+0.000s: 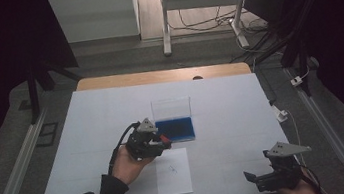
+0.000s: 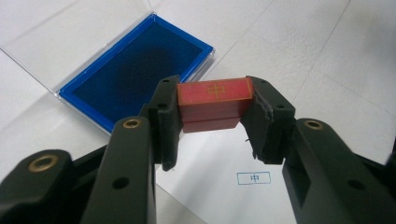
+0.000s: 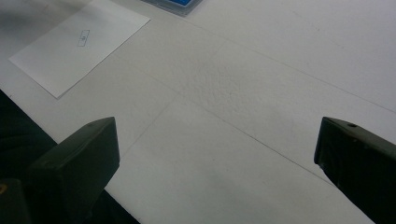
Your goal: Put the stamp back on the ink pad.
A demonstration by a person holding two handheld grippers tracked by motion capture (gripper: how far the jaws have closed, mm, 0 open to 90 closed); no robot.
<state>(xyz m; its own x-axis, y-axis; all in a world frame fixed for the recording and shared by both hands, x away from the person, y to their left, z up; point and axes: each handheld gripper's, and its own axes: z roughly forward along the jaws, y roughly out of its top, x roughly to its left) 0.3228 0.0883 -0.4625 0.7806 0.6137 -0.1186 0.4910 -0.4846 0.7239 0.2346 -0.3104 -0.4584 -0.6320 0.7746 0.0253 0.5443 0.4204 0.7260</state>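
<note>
The blue ink pad (image 1: 175, 129) with its upright clear lid (image 1: 171, 108) blocks the centre of the high view. Below it lies a flat sheet of paper (image 1: 173, 177). The table (image 1: 221, 105) around them offers bare surface on both sides.

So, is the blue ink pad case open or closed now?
Open. The ink pad case shows its bare blue pad, and its clear lid stands upright behind it on the table.

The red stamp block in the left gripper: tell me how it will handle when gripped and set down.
The red stamp block looks rigid: the left gripper clamps its ends without visible bending. Its flat faces suggest it won't roll. Its smooth sides might slip if the grip loosened.
</note>
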